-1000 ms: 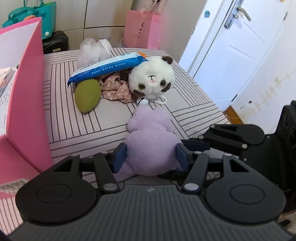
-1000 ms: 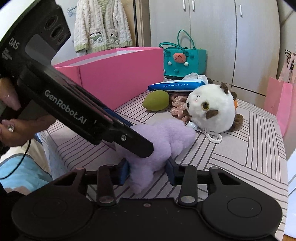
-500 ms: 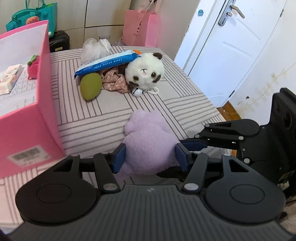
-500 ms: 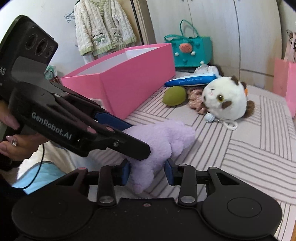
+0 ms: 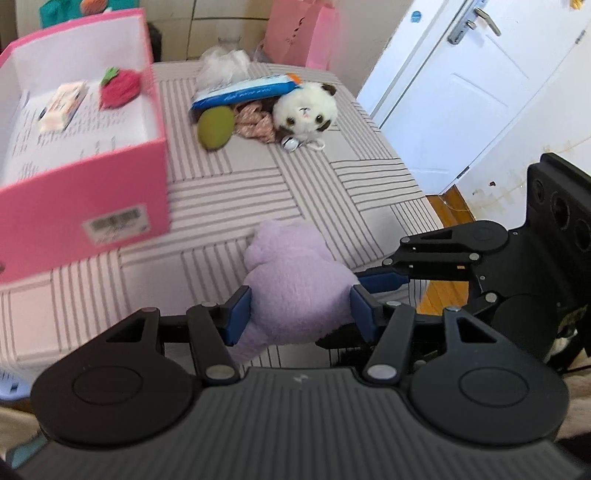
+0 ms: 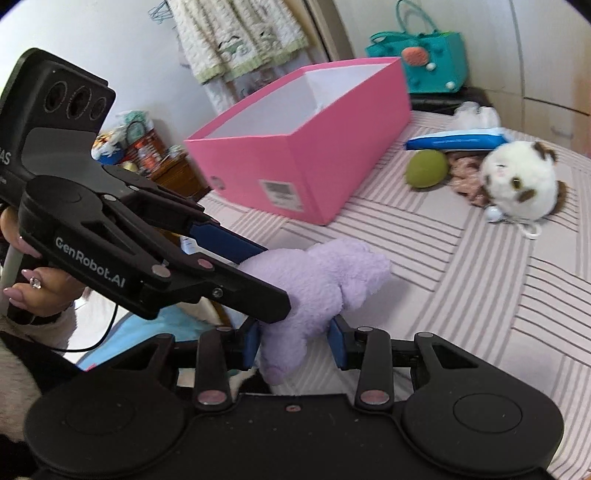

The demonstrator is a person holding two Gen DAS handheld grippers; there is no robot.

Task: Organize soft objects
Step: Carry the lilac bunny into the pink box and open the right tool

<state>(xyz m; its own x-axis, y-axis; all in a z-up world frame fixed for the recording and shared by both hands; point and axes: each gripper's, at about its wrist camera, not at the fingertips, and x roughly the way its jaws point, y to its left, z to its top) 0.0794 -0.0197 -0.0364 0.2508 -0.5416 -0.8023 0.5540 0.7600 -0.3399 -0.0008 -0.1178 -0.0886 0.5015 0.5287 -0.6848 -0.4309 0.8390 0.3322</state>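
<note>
A purple plush toy (image 5: pixel 295 291) is held in the air above the striped bed by both grippers. My left gripper (image 5: pixel 301 314) is shut on its body. My right gripper (image 6: pixel 295 347) is shut on its lower end; the plush also shows in the right wrist view (image 6: pixel 332 273). The open pink box (image 5: pixel 85 206) stands at the left, with a red strawberry toy (image 5: pixel 120 88) and a small packet (image 5: pixel 62 105) inside. A white-and-brown plush (image 5: pixel 304 110), a green soft ball (image 5: pixel 216 127), a floral cloth (image 5: pixel 255 122) and a blue wipes pack (image 5: pixel 245 90) lie at the far end.
The striped bed (image 5: pixel 332 184) drops off at the right to a wooden floor and a white door (image 5: pixel 461 81). A pink gift bag (image 5: pixel 303 33) and a teal bag (image 6: pixel 428 62) stand beyond the bed. A cluttered side table (image 6: pixel 147 155) is left of the box.
Both grippers have lifted the purple plush higher and pulled back from the bed's far end. The pink box's inside has come into the left wrist view.
</note>
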